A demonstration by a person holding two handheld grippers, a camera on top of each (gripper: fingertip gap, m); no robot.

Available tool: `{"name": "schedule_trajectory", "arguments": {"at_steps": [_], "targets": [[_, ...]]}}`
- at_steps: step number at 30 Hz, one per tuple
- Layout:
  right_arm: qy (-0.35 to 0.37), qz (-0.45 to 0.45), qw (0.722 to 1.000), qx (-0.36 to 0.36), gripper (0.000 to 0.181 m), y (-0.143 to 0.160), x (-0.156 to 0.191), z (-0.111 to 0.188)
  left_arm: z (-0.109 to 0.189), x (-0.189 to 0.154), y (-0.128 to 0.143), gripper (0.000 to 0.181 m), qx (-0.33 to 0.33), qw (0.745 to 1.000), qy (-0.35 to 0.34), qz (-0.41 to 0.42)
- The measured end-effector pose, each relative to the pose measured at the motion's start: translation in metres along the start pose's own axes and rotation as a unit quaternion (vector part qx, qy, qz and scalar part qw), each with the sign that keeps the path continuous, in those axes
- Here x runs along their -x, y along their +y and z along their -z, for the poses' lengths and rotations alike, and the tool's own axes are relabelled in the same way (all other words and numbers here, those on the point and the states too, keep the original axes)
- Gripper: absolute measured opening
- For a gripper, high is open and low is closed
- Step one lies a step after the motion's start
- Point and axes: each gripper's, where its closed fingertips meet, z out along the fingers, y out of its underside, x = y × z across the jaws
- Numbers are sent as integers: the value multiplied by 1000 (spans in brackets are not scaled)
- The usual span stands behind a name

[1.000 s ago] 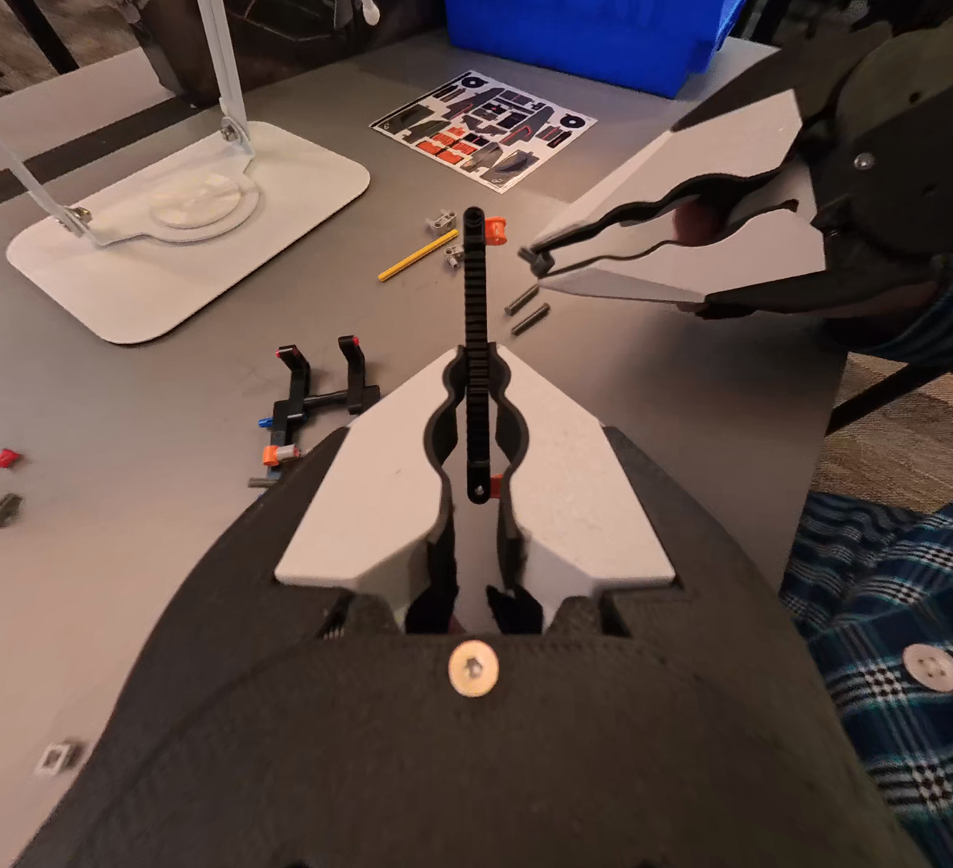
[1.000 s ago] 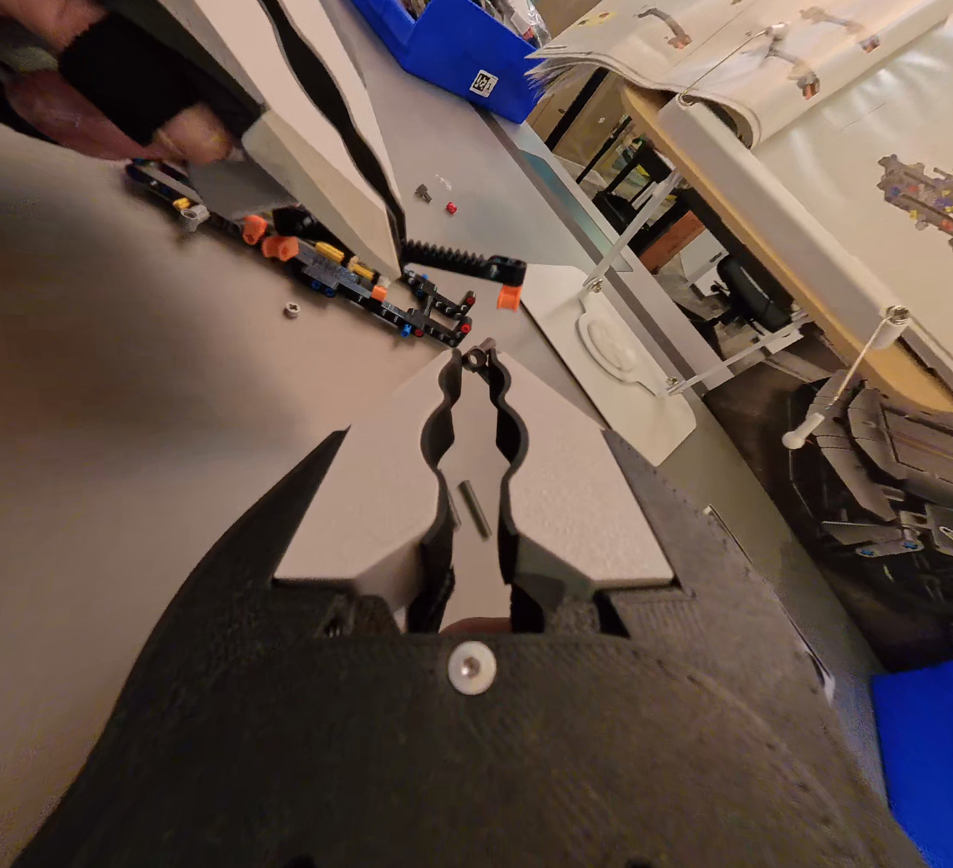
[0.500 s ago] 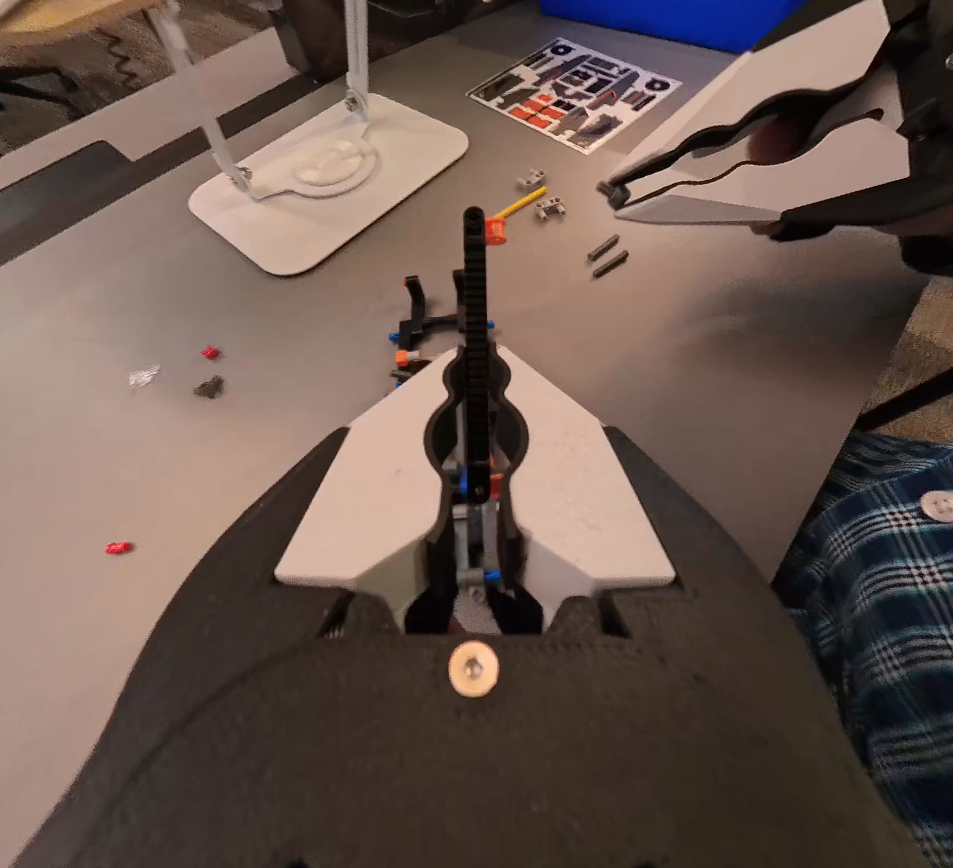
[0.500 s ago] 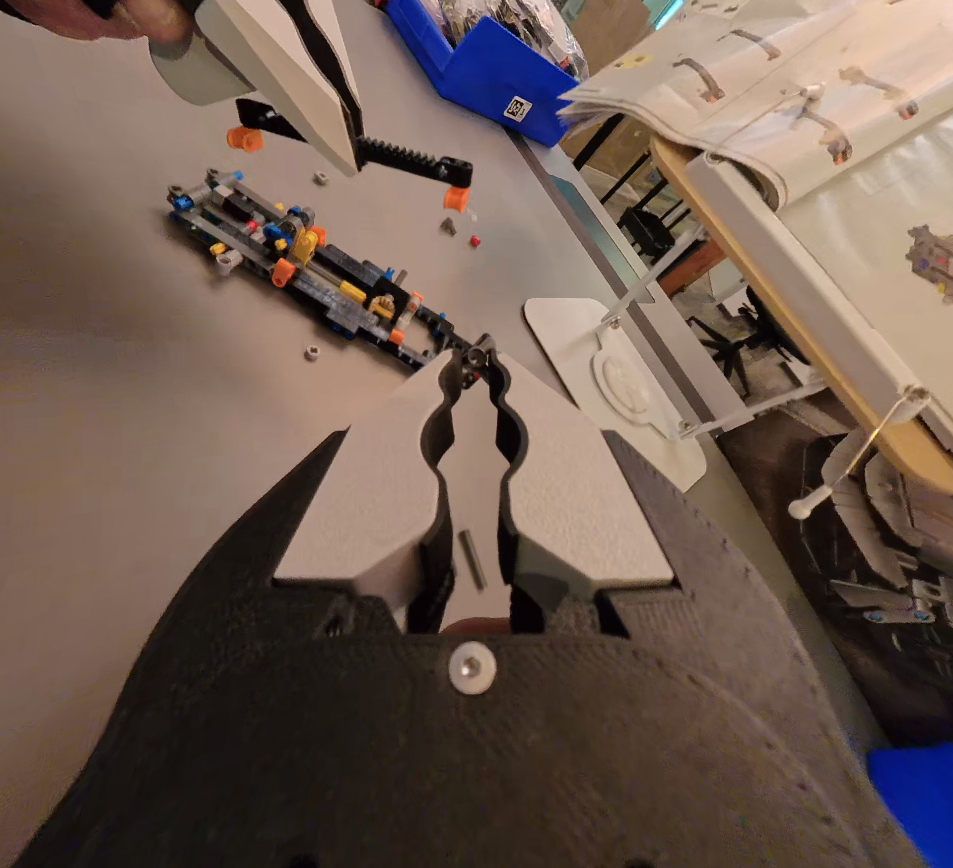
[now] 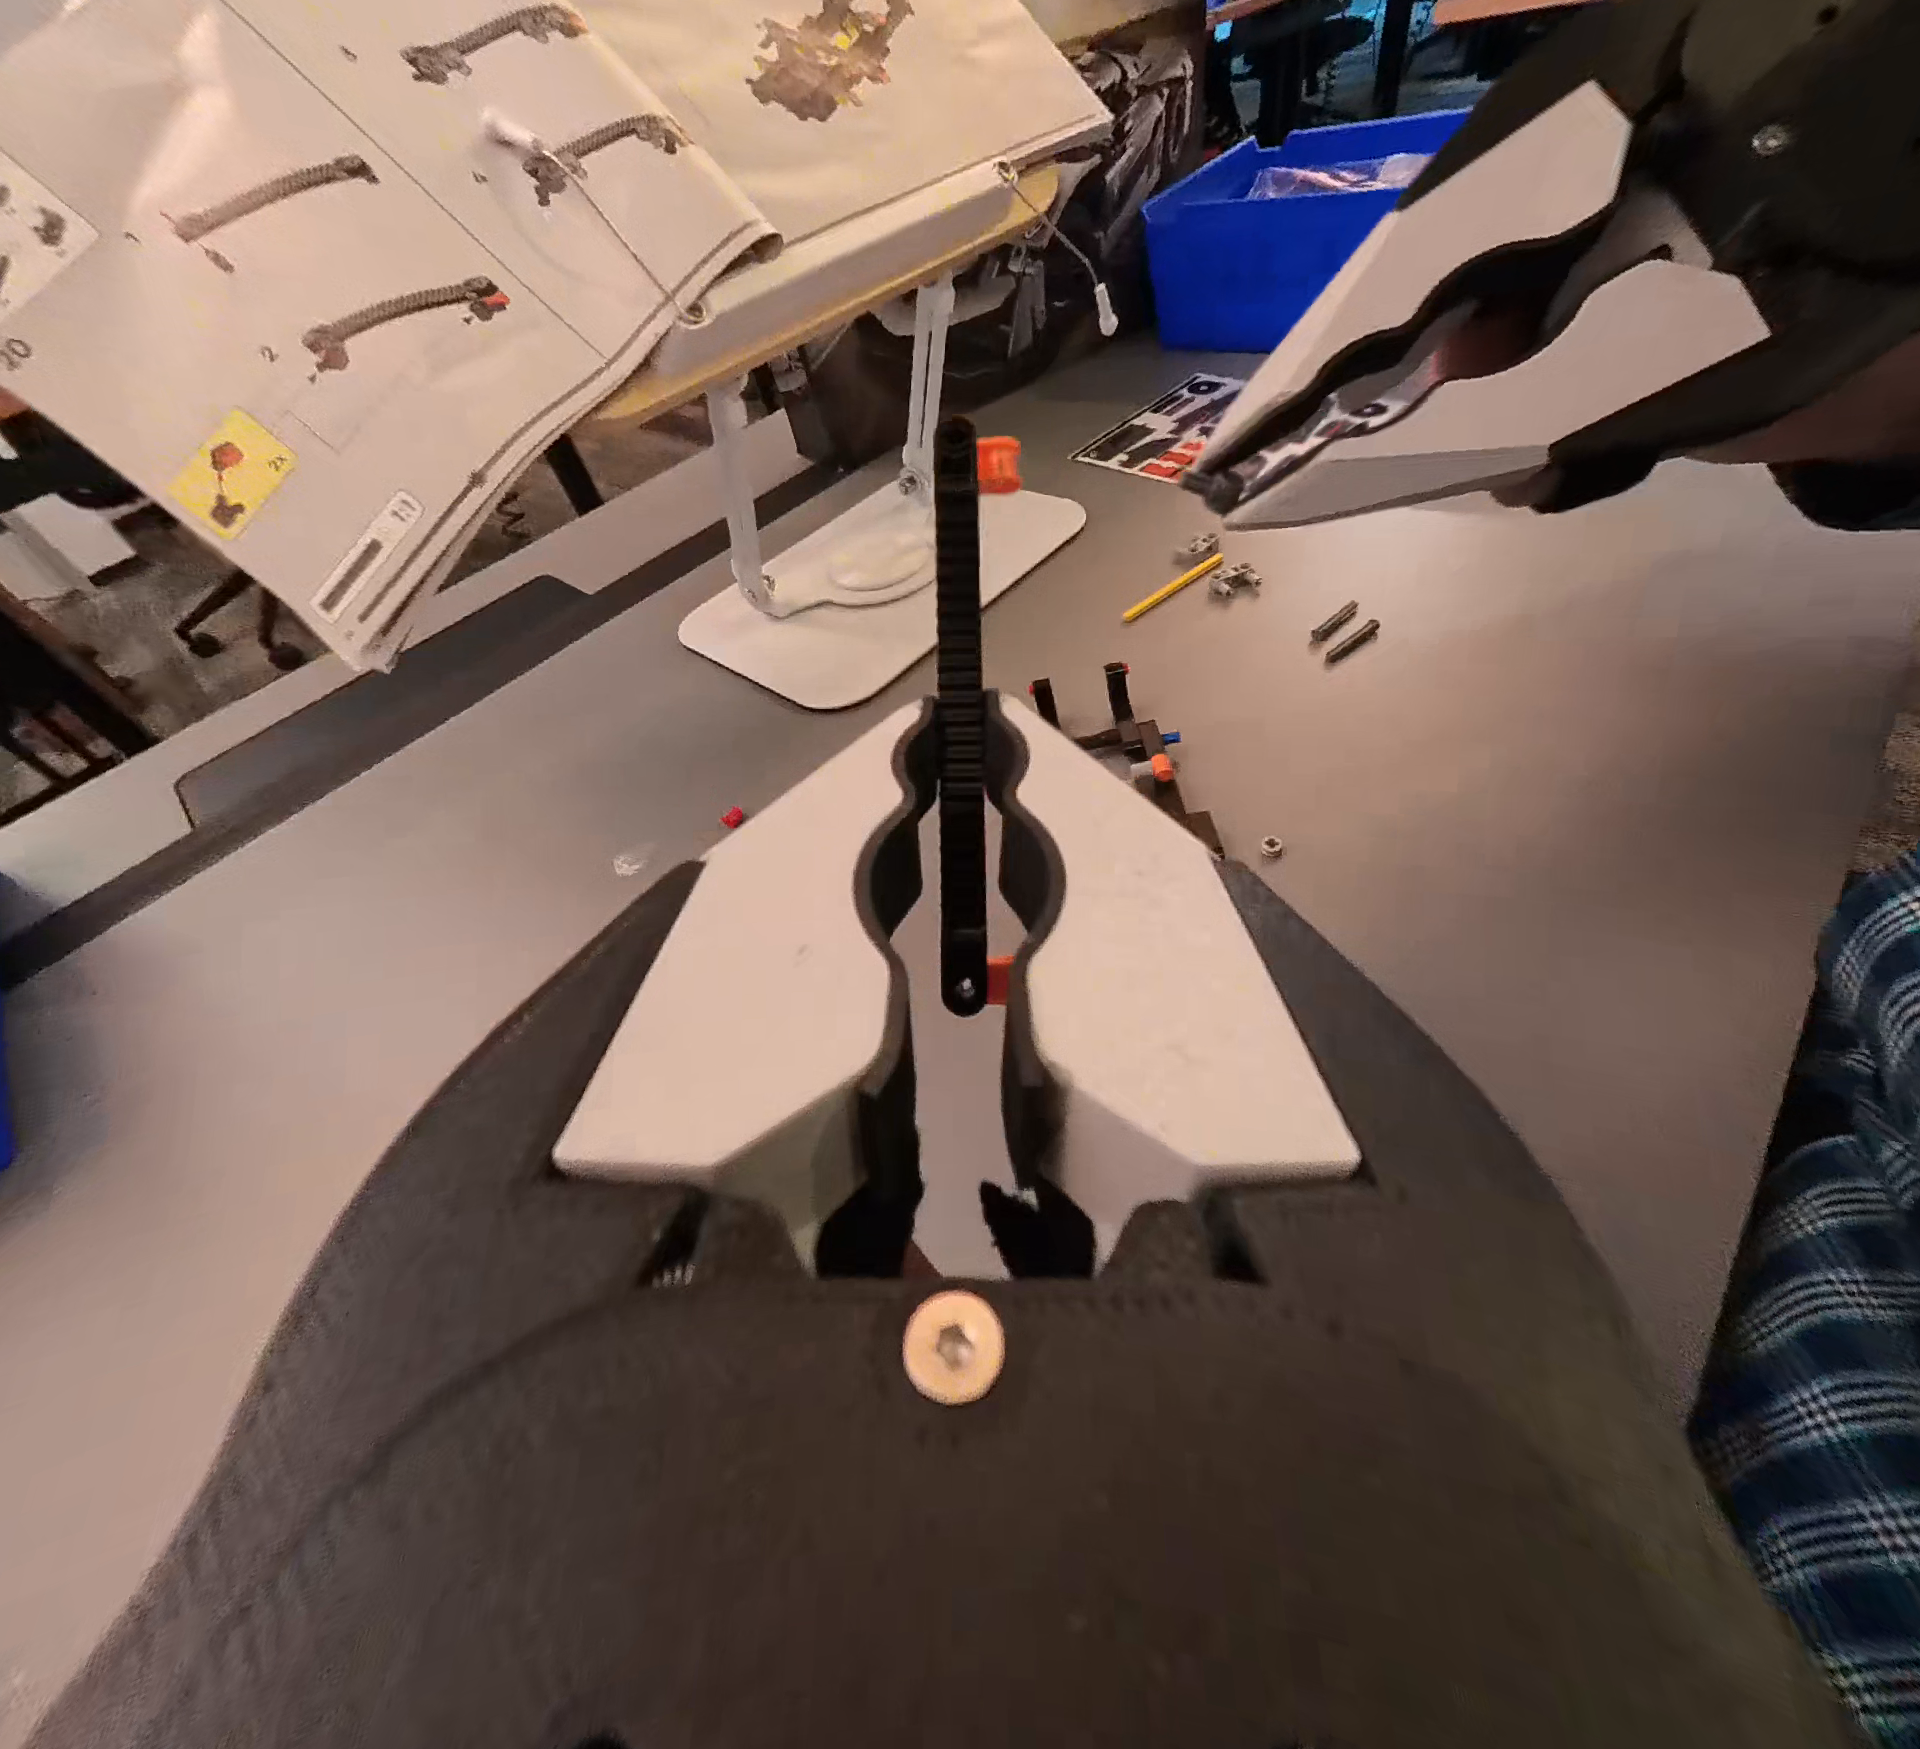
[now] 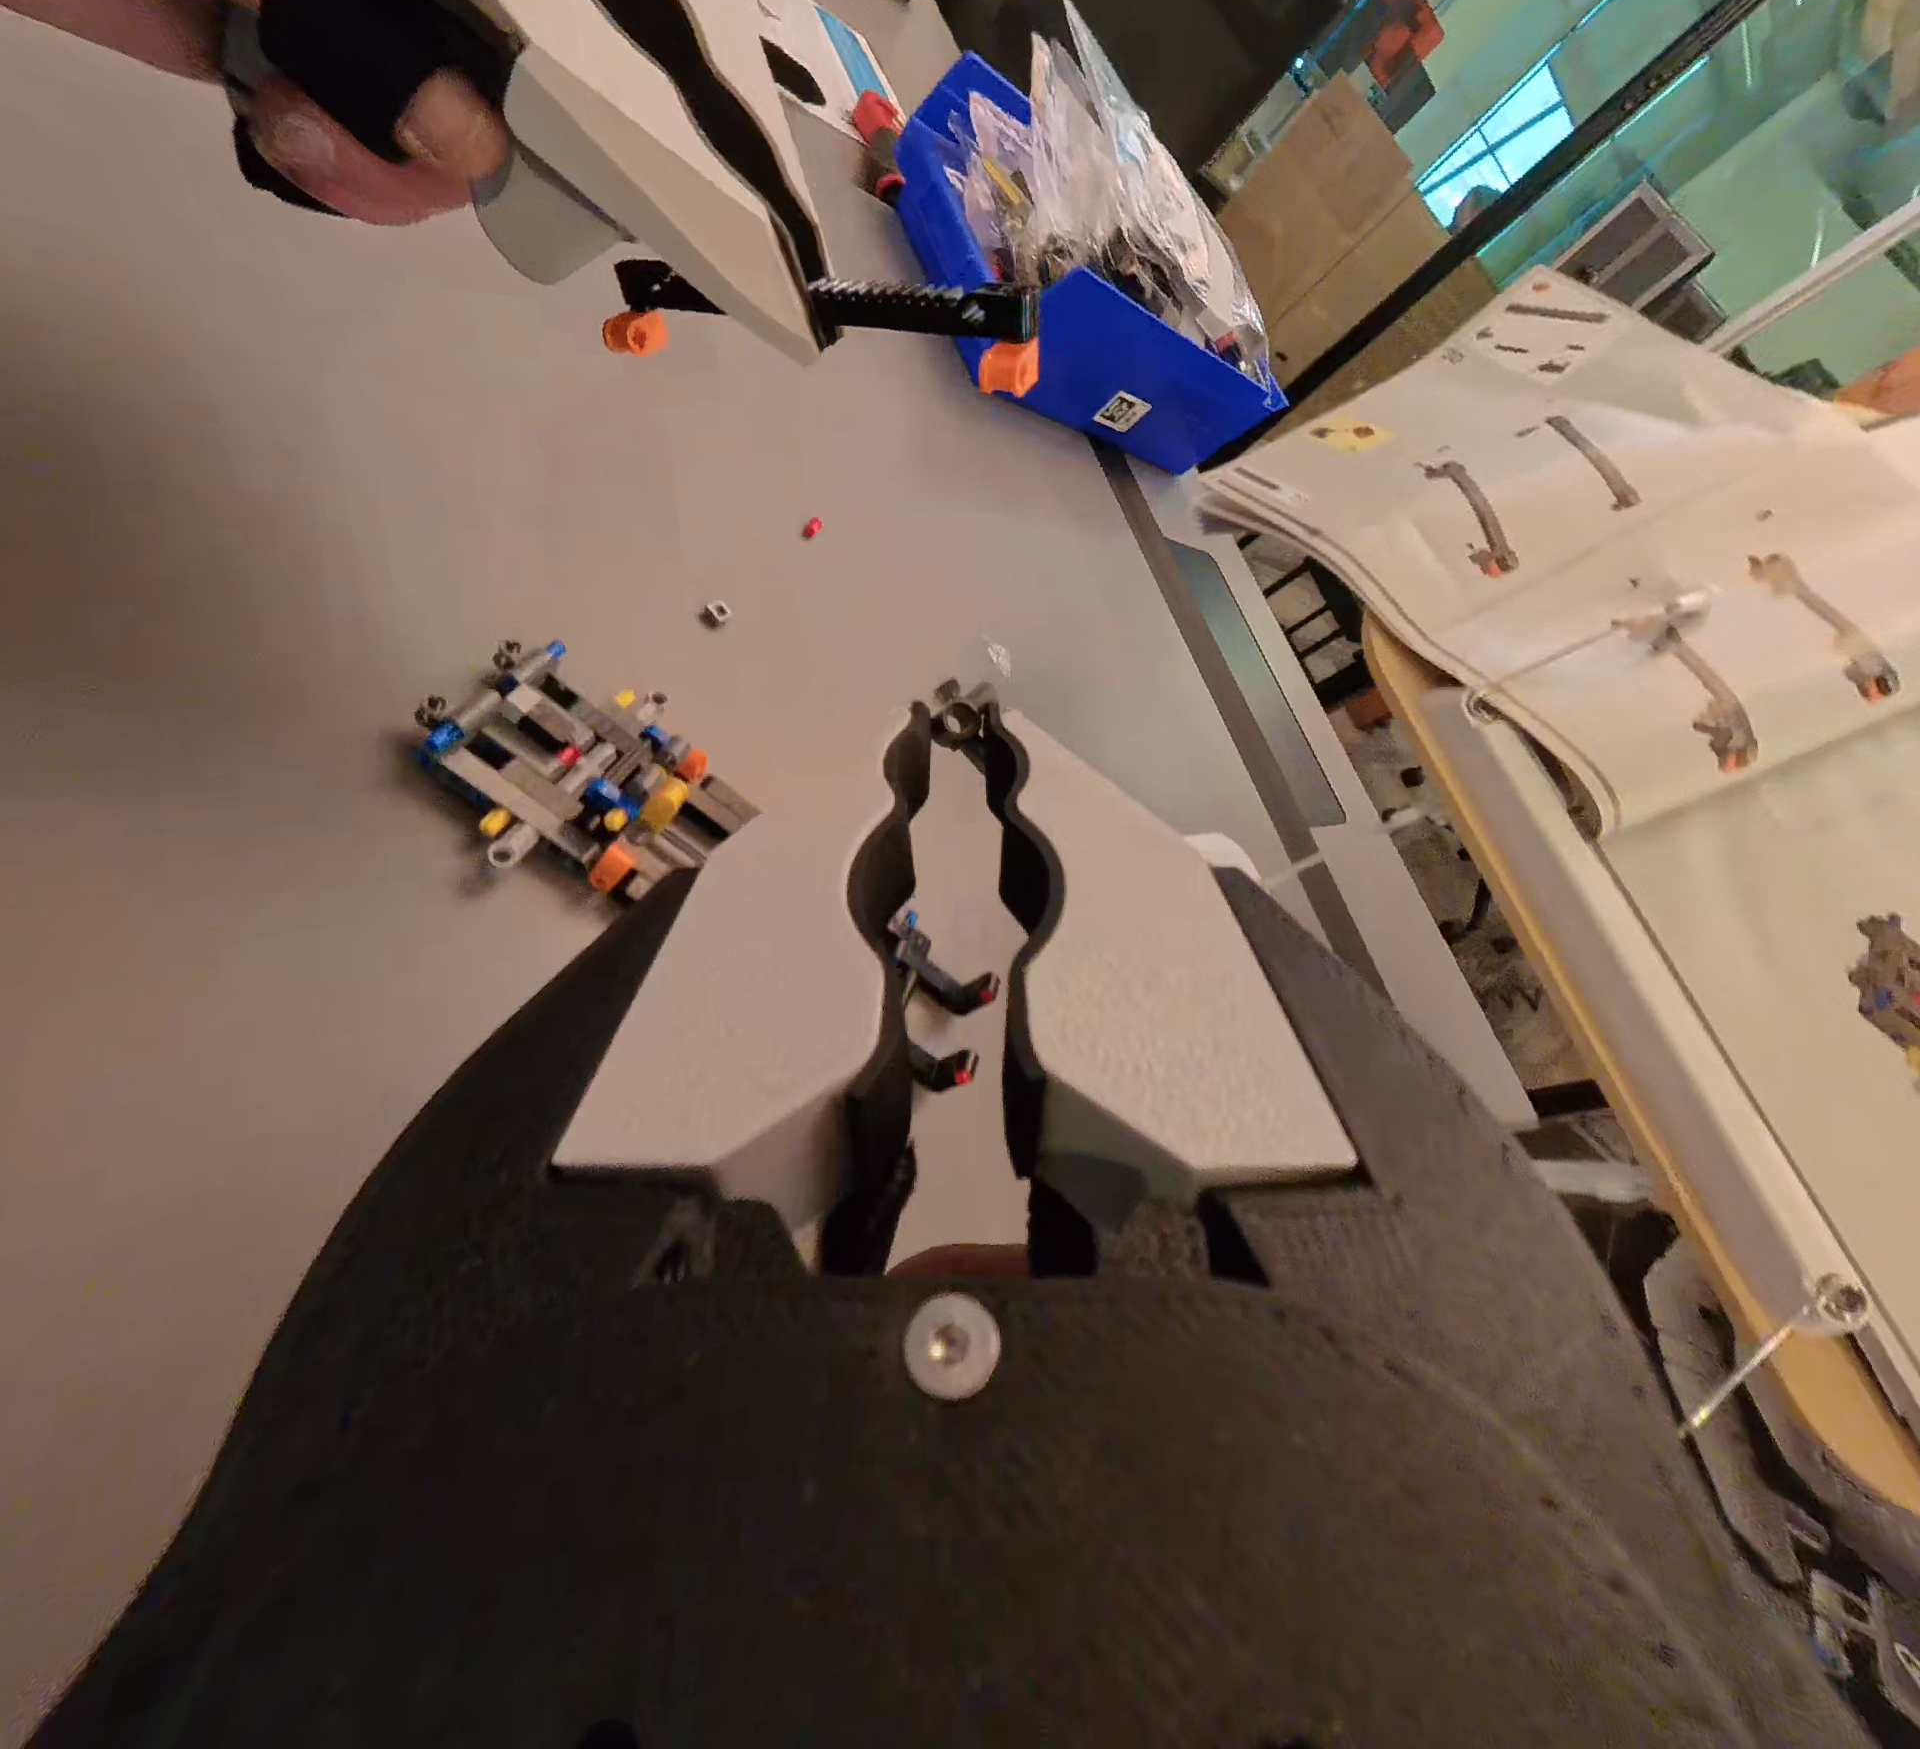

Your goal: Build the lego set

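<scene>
Table [image 5: 1558, 868] lies bare at your 3 o'clock. Your left gripper [image 5: 961, 712] clamps a black toothed rack [image 5: 956, 619] with orange ends; your right gripper [image 6: 956, 720] pinches a small grey connector [image 6: 958, 718].

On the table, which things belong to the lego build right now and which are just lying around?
In use: black toothed rack in left gripper; small grey connector in right gripper; chassis assembly; instruction booklet.

Lying about: yellow axle; sticker sheet; blue bin.
</scene>
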Motion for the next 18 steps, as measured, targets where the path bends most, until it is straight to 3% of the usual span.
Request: {"name": "schedule_trajectory", "arguments": {"at_steps": [8, 18], "targets": [[-39, -68, 997, 12, 7, -19, 13, -31, 13, 14, 37, 6, 71, 997, -14, 15], [-83, -136, 986, 42, 7, -20, 50, -73, 29, 29, 83, 6, 157, 988, -1, -4]]}}
